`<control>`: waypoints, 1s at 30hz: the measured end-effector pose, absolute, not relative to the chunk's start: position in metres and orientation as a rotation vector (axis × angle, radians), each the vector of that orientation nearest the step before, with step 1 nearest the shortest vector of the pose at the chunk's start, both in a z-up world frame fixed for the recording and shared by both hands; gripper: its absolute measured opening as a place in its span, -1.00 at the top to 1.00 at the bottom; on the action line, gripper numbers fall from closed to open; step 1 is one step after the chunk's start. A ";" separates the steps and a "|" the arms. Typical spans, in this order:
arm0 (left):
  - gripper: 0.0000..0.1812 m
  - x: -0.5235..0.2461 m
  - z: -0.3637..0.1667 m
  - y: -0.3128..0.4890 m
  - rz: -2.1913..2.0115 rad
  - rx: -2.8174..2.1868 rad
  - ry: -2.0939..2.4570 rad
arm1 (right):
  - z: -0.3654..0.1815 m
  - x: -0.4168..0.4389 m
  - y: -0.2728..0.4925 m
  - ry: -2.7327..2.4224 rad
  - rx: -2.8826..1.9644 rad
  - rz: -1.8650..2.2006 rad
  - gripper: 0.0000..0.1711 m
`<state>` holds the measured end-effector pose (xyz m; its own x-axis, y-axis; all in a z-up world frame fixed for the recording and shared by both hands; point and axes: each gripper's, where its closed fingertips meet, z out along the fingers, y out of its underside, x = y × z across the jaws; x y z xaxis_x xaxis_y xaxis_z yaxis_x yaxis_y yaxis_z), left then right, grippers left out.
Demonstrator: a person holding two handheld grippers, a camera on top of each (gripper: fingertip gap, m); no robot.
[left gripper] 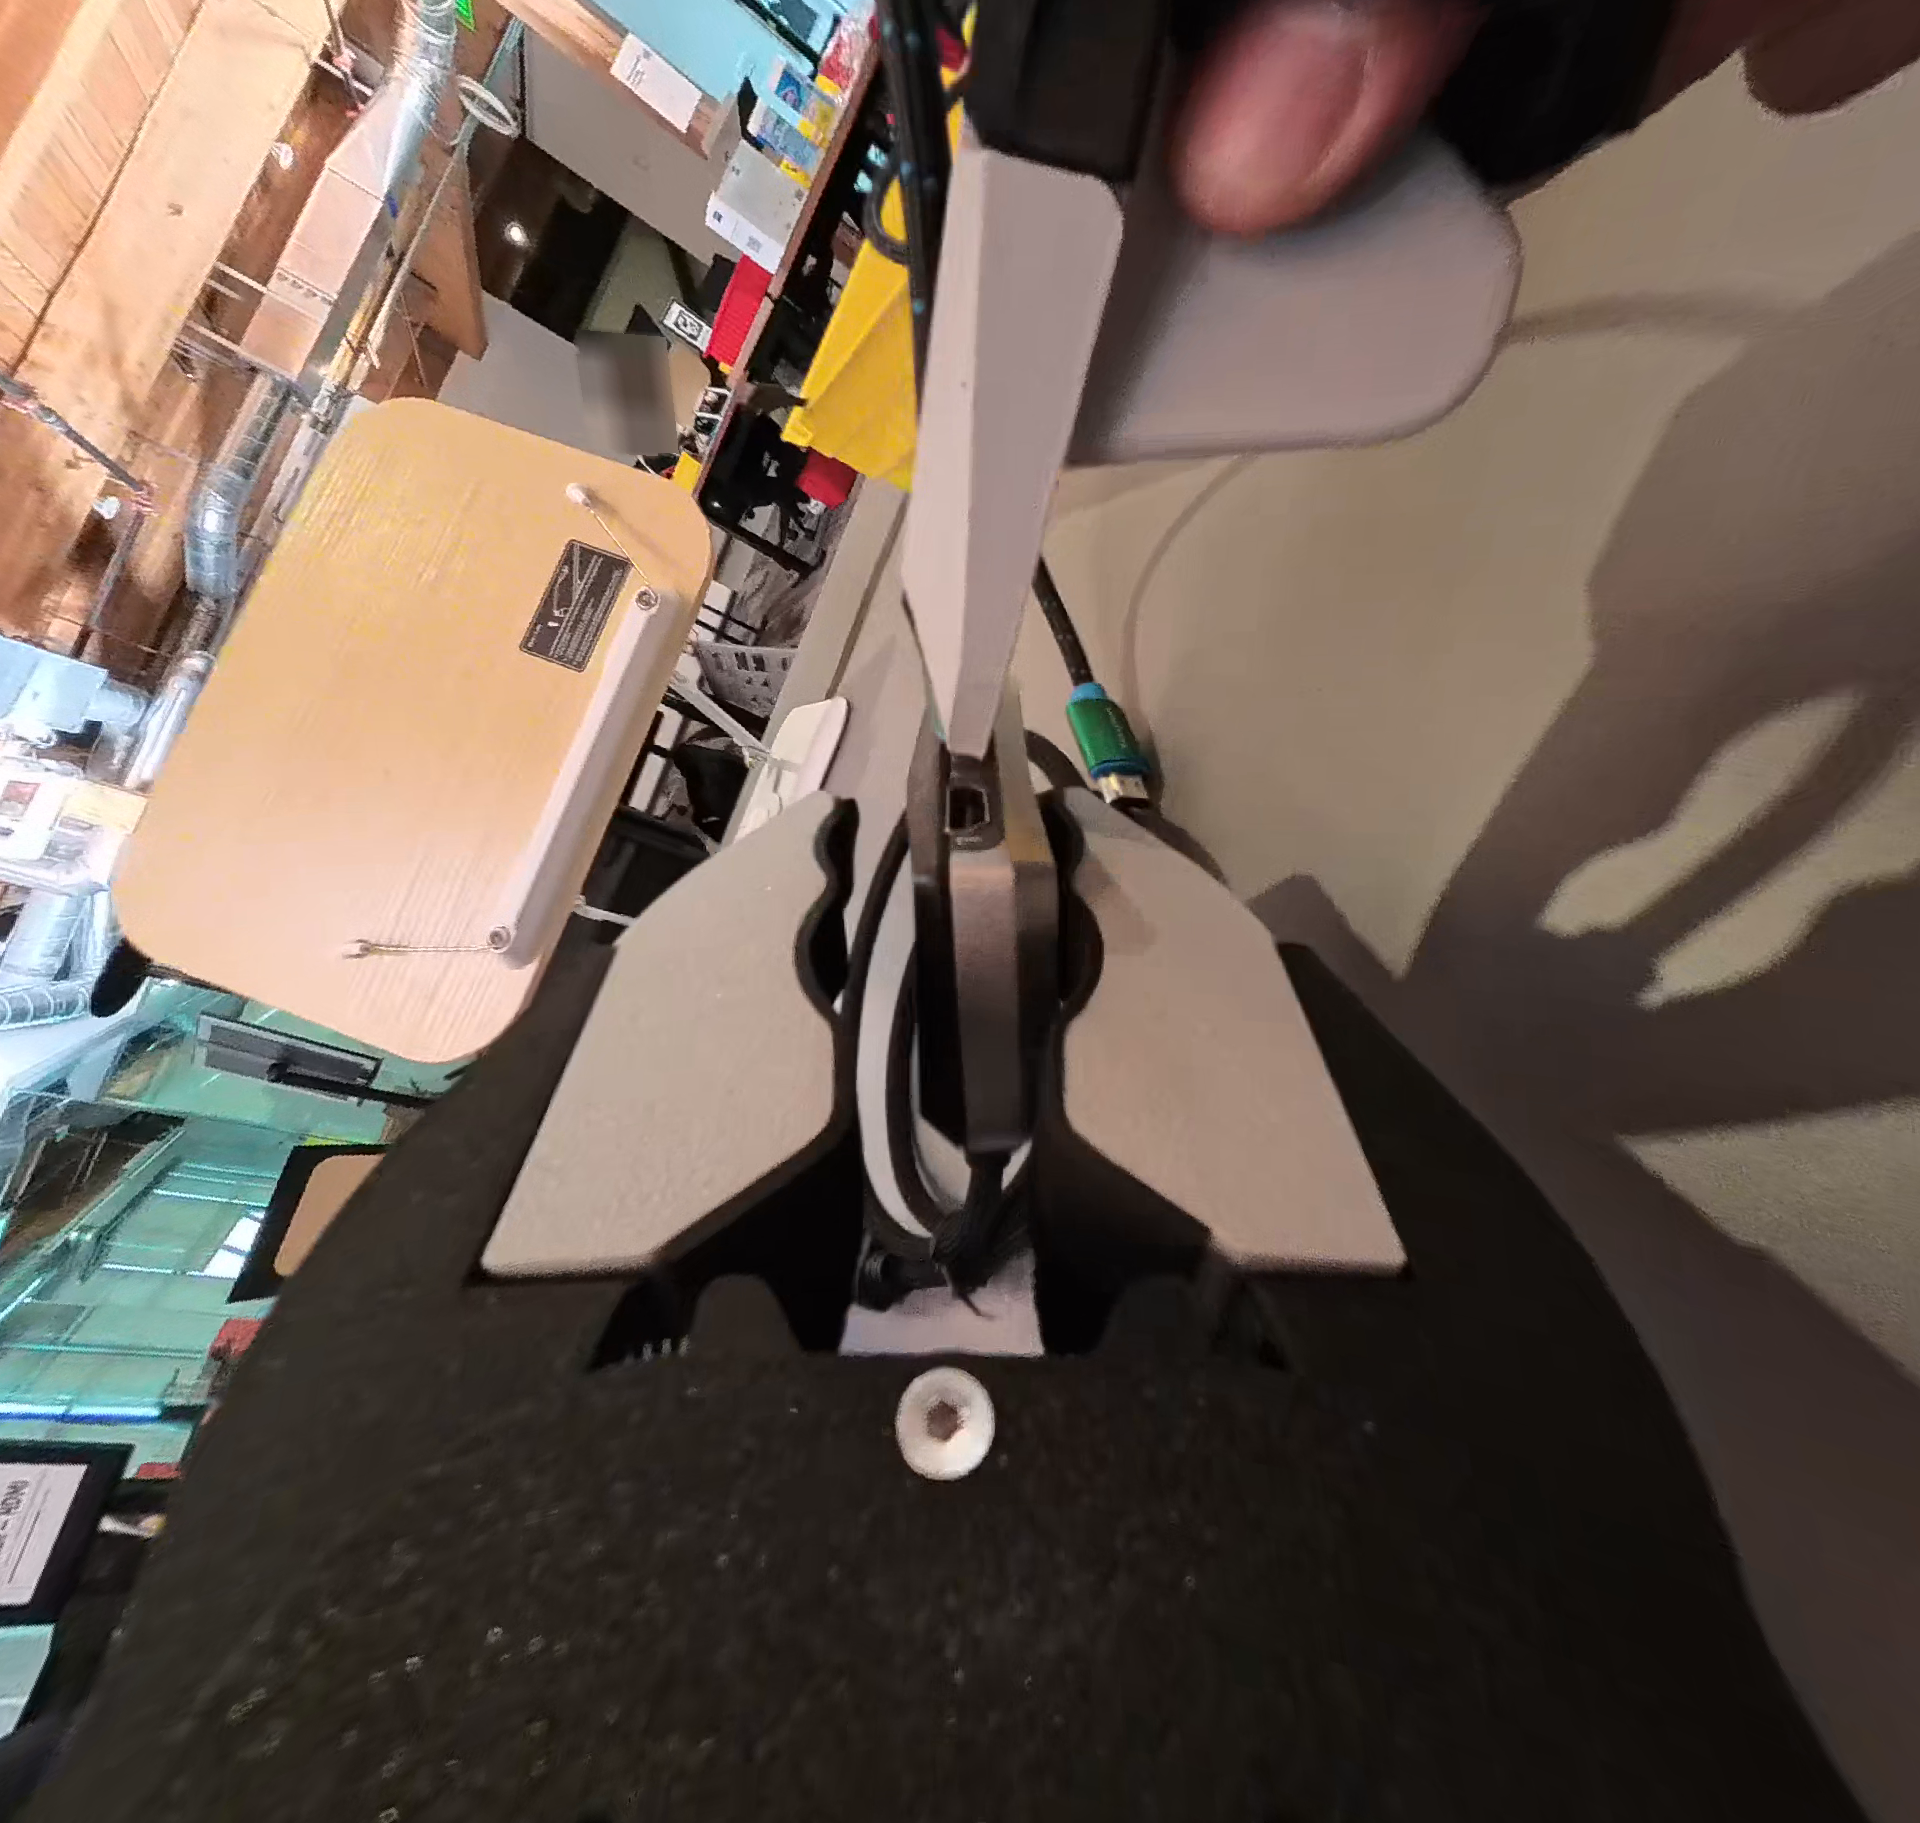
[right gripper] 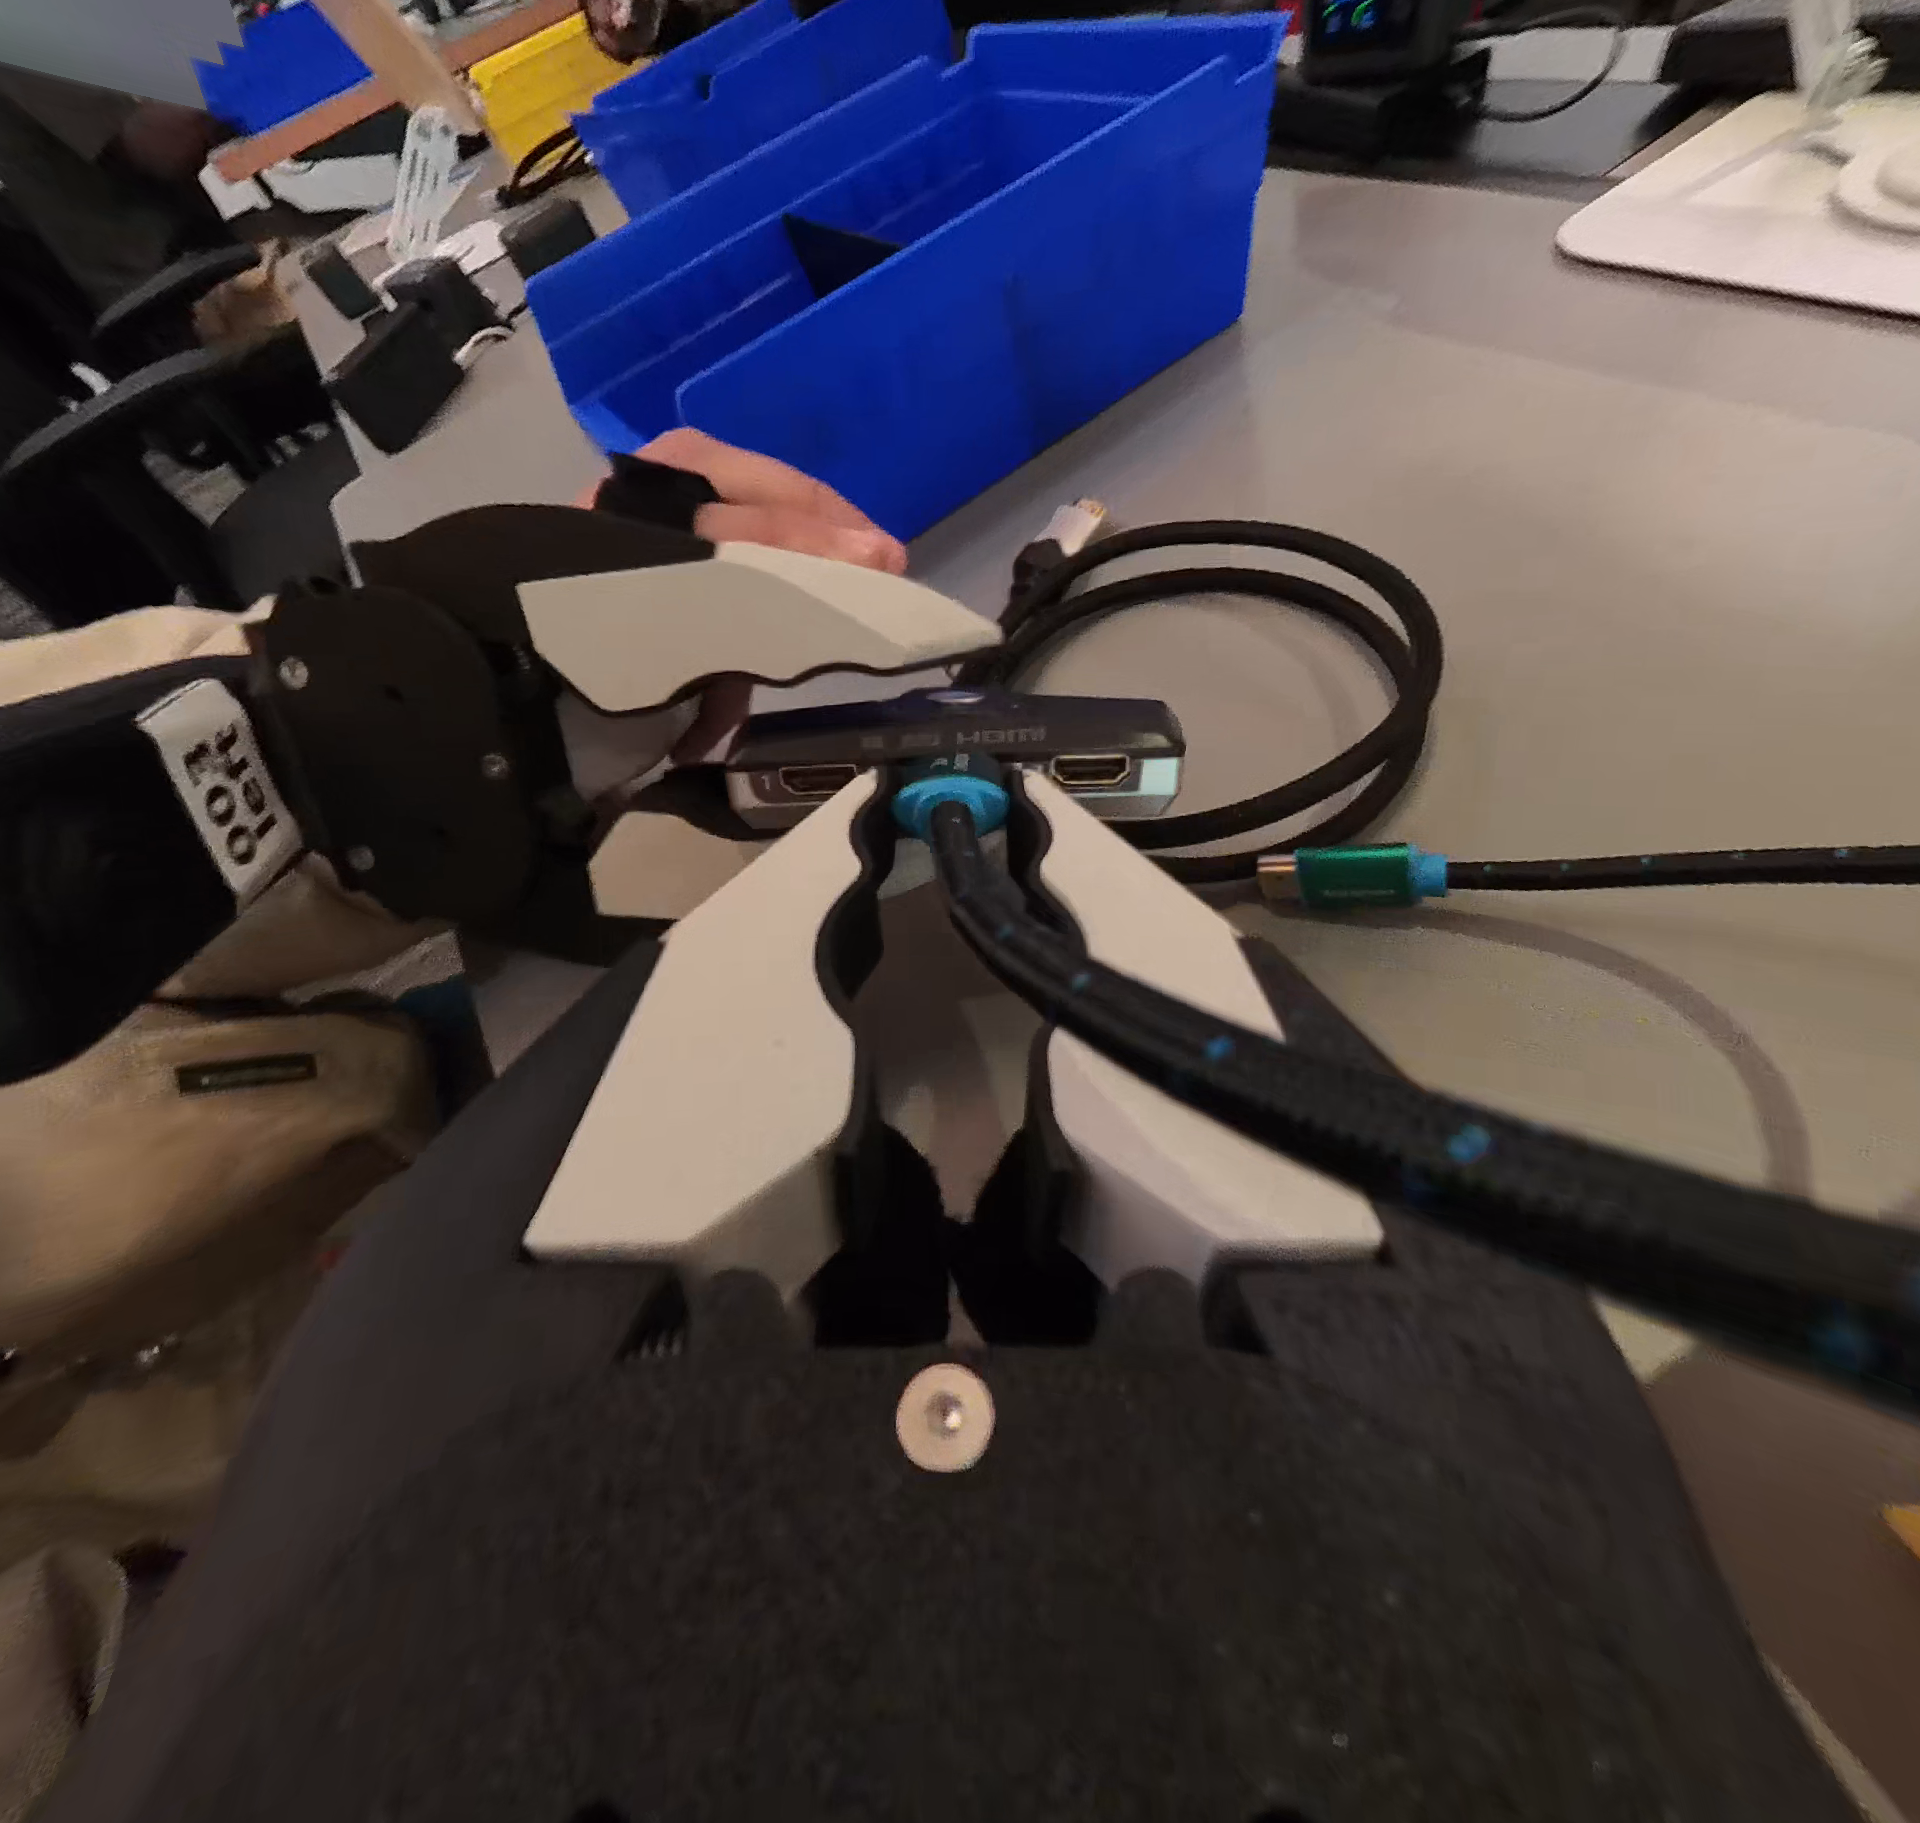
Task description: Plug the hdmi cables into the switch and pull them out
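Note:
The dark grey HDMI switch (right gripper: pixel 1091 719) lies on the grey table (right gripper: pixel 1507 547). My left gripper (left gripper: pixel 956 828) is shut on the switch (left gripper: pixel 982 963), gripping it edge-on at its left end; its upper finger (right gripper: pixel 790 610) shows in the right wrist view. My right gripper (right gripper: pixel 945 797) is shut on a blue-collared HDMI plug (right gripper: pixel 940 799) that sits in the switch's middle port. Its braided cable (right gripper: pixel 1299 1098) runs back to the right. The ports on either side of it are empty. A second, green plug (right gripper: pixel 1351 874) lies loose on the table to the right, and also shows in the left wrist view (left gripper: pixel 1112 745). The right gripper's fingers (left gripper: pixel 987 485) come down from above in the left wrist view.
A coiled black cable (right gripper: pixel 1392 651) lies behind the switch. A blue bin (right gripper: pixel 935 298) stands farther back and a white flat base (right gripper: pixel 1745 215) at the back right. A person's hand (right gripper: pixel 769 495) holds the left gripper. A wooden board (left gripper: pixel 416 734) stands beyond the table's edge. The grippers are tip to tip, or close to it.

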<state>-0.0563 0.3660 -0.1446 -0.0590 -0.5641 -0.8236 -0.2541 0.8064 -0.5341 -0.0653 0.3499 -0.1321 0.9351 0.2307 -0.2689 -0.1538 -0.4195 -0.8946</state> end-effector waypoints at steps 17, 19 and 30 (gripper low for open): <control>0.71 -0.049 -0.151 0.381 -0.218 -0.667 1.676 | -0.132 -0.070 0.359 -0.051 -1.925 0.287 0.76; 0.73 -0.053 -0.145 0.366 -0.282 -0.573 1.673 | -0.132 -0.075 0.356 -0.081 -1.927 0.397 0.77; 0.37 -0.073 -0.148 0.369 -0.736 -1.193 1.593 | -0.135 -0.051 0.352 -0.100 -1.934 0.197 0.77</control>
